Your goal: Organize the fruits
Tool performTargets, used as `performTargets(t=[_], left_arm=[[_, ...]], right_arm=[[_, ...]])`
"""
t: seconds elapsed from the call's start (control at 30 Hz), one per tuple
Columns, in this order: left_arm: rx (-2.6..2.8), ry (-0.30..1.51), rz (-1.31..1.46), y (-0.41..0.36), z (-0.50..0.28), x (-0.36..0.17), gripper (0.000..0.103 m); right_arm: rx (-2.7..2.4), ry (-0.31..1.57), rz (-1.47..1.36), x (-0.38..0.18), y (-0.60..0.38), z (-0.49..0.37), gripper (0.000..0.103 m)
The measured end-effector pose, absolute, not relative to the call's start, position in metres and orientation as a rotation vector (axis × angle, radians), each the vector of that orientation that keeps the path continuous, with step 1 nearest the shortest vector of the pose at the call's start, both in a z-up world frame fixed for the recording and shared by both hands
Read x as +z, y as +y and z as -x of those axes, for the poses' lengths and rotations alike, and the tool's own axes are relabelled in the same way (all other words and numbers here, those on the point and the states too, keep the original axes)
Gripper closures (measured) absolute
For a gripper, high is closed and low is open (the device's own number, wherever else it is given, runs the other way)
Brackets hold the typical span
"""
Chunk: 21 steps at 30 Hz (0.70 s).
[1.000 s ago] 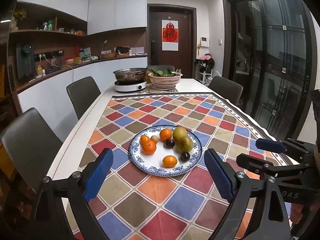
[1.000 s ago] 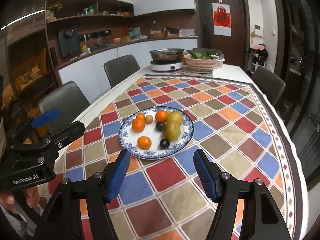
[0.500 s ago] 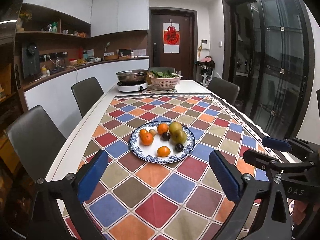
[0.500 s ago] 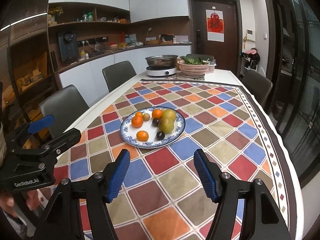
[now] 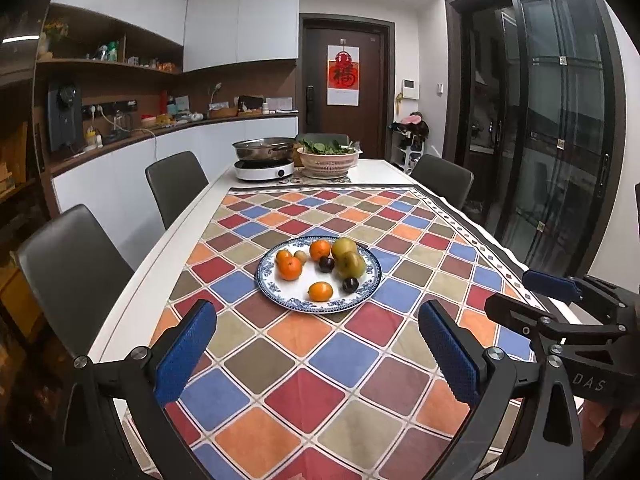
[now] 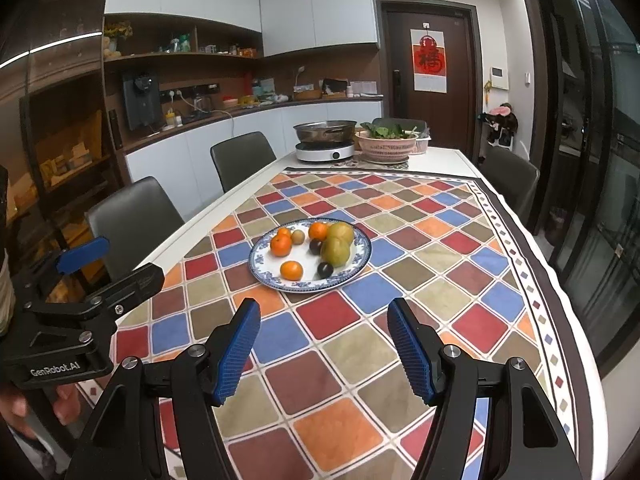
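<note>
Both grippers are drawing back from the plate on the worktop – left gripper and right gripper fingers are gaping, empty; the fruits are looking firm, round, apt to roll – grip across the middle

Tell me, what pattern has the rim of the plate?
A blue floral pattern on white runs around the plate rim; the right wrist view shows it best.

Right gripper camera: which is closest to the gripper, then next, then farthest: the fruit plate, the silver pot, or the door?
1. Fruit plate: just ahead of the right gripper, mid-table.
2. Silver pot: on its white cooker at the table's far end.
3. Door: behind the table, at the back wall.
</note>
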<state>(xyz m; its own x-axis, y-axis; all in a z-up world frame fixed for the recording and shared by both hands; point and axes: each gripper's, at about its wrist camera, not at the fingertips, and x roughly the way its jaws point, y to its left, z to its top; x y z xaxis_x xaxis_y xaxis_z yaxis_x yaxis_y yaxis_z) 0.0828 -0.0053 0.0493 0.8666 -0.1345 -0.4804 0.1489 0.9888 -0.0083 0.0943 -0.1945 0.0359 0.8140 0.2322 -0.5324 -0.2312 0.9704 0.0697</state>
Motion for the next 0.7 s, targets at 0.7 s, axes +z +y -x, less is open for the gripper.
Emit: performTargets(t=[0.7], left_arm=[[-0.101, 0.47, -0.043, -0.005, -0.069, 0.055, 0.0]], right_arm=[[0.258, 0.545, -0.002, 0.042, -0.196, -0.08, 0.036]])
